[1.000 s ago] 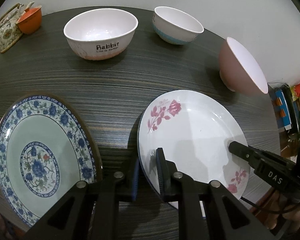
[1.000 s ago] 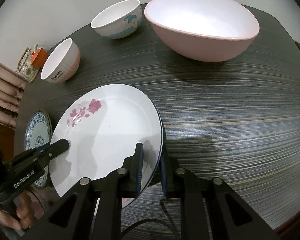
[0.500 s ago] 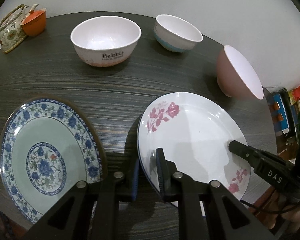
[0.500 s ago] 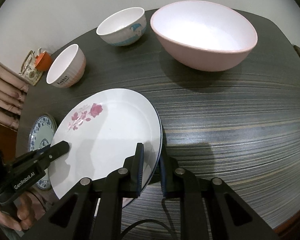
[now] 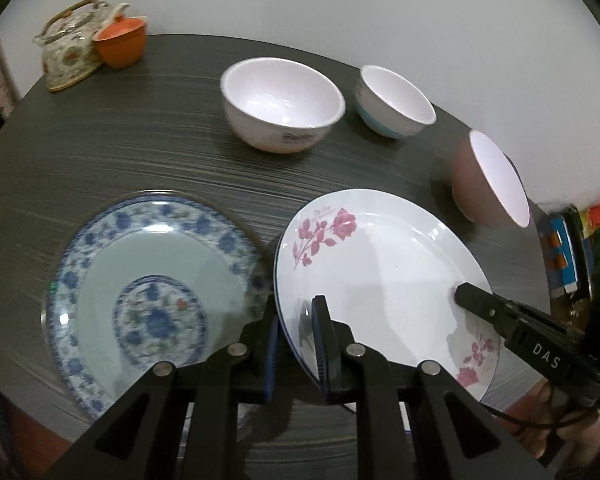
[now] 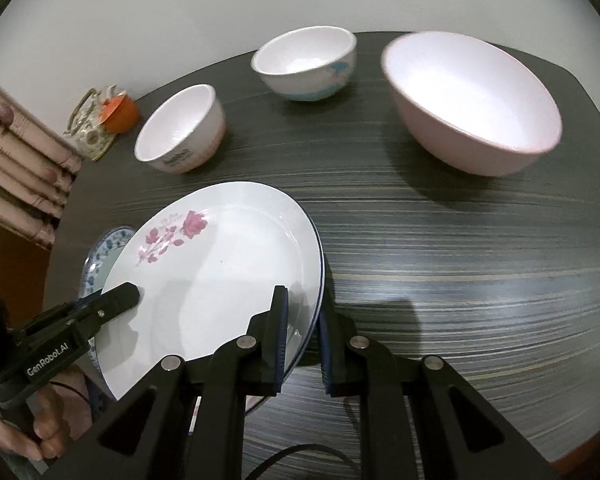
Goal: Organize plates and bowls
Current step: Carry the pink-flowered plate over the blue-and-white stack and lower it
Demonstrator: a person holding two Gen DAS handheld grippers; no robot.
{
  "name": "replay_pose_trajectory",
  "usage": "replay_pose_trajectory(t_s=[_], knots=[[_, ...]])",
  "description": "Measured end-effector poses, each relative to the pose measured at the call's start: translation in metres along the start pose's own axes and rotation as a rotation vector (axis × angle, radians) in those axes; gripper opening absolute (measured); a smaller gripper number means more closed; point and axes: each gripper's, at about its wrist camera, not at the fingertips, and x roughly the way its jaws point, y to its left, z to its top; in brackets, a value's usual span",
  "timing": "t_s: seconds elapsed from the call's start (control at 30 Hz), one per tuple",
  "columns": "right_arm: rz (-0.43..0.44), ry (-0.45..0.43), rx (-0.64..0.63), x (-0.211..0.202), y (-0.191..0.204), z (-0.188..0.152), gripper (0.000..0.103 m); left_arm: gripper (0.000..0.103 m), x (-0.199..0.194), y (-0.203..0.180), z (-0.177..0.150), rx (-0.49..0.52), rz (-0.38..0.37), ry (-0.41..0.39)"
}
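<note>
A white plate with pink roses (image 5: pixel 384 276) (image 6: pixel 220 276) is held off the dark table by both grippers. My left gripper (image 5: pixel 296 344) is shut on its left rim. My right gripper (image 6: pixel 302 340) is shut on its right rim. A blue-and-white floral plate (image 5: pixel 148 280) lies flat to the left, and the rose plate's left edge overlaps it in the right wrist view (image 6: pixel 100 256). Behind stand a white "Rabbit" bowl (image 5: pixel 282 104) (image 6: pixel 180 130), a smaller white-and-blue bowl (image 5: pixel 394 100) (image 6: pixel 306 62) and a large pink bowl (image 5: pixel 488 178) (image 6: pixel 470 102).
A floral teapot (image 5: pixel 70 44) and an orange cup (image 5: pixel 120 40) stand at the table's far left corner. The dark wood-grain table (image 6: pixel 460 260) has bare surface to the right of the rose plate. Colourful items (image 5: pixel 572 240) lie past its right edge.
Both grippers have lifted the rose plate and carried it left, toward and partly over the blue floral plate. The bowls have not moved.
</note>
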Motion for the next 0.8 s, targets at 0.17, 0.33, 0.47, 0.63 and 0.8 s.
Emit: replay_pose_trajectory(t_s=[0.17, 0.33, 0.47, 0.63, 0.8], knots=[[0.020, -0.001, -0.032, 0.002, 0.025, -0.001, 0.014, 0.015, -0.017, 0.023, -0.002, -0.030, 0.018, -0.024], [0.052, 0.012, -0.063, 0.009, 0.056, -0.003, 0.014, 0.015, -0.033, 0.053, -0.006, -0.062, 0.053, -0.040], [0.072, 0.022, -0.106, 0.018, 0.085, -0.002, 0.014, 0.015, -0.045, 0.078, -0.013, -0.094, 0.080, -0.053], [0.095, 0.039, -0.132, 0.031, 0.113, -0.002, 0.014, 0.015, -0.054, 0.102, -0.017, -0.125, 0.103, -0.063], [0.094, 0.040, -0.164, 0.040, 0.131, 0.000, 0.014, 0.015, -0.052, 0.119, -0.017, -0.149, 0.104, -0.062]])
